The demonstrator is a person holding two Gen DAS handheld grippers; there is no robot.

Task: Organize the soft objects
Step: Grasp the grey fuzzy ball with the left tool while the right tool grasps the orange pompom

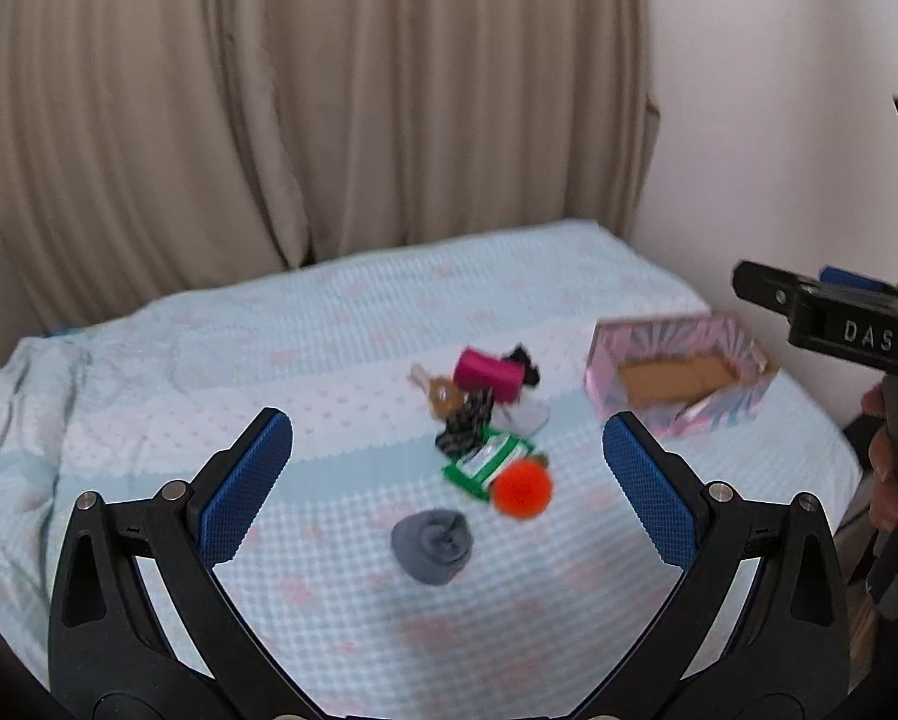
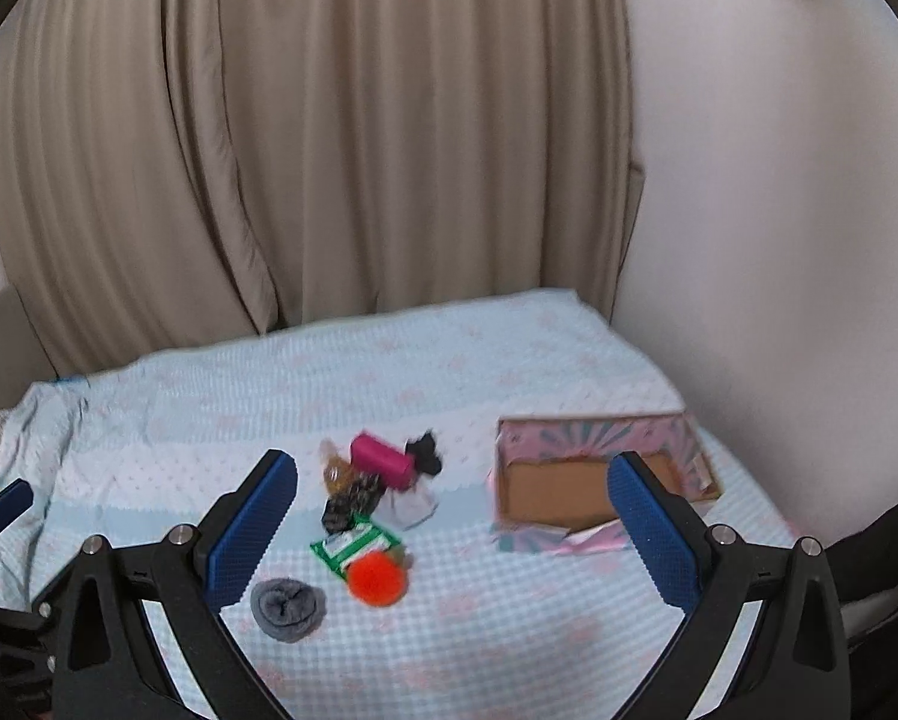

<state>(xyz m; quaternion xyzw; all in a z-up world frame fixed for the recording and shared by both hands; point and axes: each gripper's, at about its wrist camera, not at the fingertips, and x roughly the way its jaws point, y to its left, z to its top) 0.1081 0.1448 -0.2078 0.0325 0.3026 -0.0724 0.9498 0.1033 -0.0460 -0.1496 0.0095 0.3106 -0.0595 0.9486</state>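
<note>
A: Beige curtain (image 2: 305, 138) behind, pale wall to the right. Bed (image 2: 509, 648) under a light blue textured cover carries everything. Pink patterned box (image 2: 593, 429) sits open toward the right side of the bed; brown cardboard floor visible, nothing in it as far as I can see.

B: Soft items?

A: All loose on the cover, left of the box and apart from it. Grey rolled sock (image 1: 430, 547) nearest the cameras, on its own. Orange pompom (image 1: 521, 488) just beyond it, touching a green packet (image 1: 486, 462). Farther back a heap: magenta roll (image 1: 488, 374), black scrap (image 1: 524, 360), a dark patterned piece (image 1: 464, 423), something white (image 1: 524, 417), something tan (image 1: 437, 390). Blur is too strong to name those.

B: Claws?

A: Left claw (image 1: 447, 489) spread wide, nothing between the blue pads, hovering above the sock and pompom. Right claw (image 2: 452, 531) equally wide and bare, above the bed between heap and box. A hand (image 1: 884, 468) grips the right tool's handle at the edge of the left view.

B: Progress?

A: My reading: none yet. Nothing boxed, nothing grasped. Every piece is left to move, presumably into the box; the sock looks the easiest first pick.
</note>
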